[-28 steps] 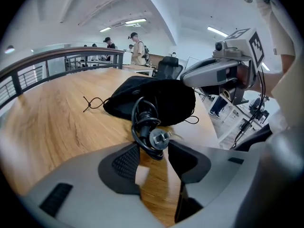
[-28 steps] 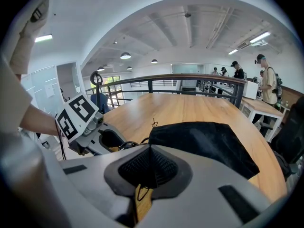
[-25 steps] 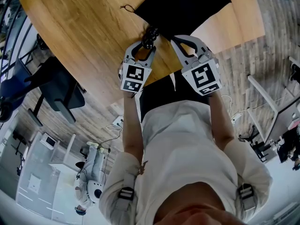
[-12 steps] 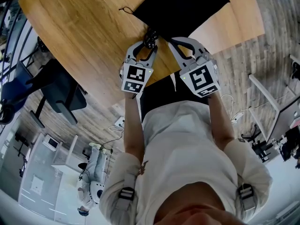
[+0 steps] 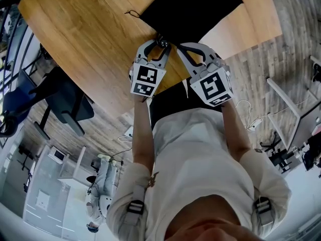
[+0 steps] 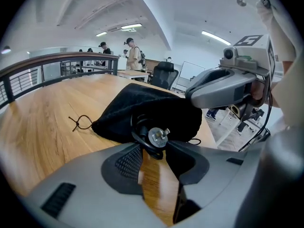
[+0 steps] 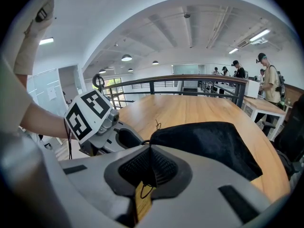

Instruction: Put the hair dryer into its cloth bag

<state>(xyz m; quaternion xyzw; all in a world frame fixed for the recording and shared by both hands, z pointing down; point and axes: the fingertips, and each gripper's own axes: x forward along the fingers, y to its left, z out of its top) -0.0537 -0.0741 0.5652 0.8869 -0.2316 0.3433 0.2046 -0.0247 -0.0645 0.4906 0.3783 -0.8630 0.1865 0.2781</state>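
Note:
A black cloth bag lies bulging on the wooden table, its drawstring knot trailing to the left. No hair dryer body shows. My left gripper is shut on the dryer's plug and its looped black cord at the bag's near edge. Its jaws have just been closing with the plug between them. My right gripper sits beside it, shut on the bag's rim, and a thin black string hangs below its pads. The bag fills the middle of the left gripper view.
The table's near edge runs just under both grippers, with the person's body close behind. A dark office chair stands on the plank floor at left. A railing borders the far side of the table, and people stand at desks beyond.
My left gripper has moved a little up the picture with the plug, closer to the bag's mouth. The right gripper keeps its hold and has not moved.

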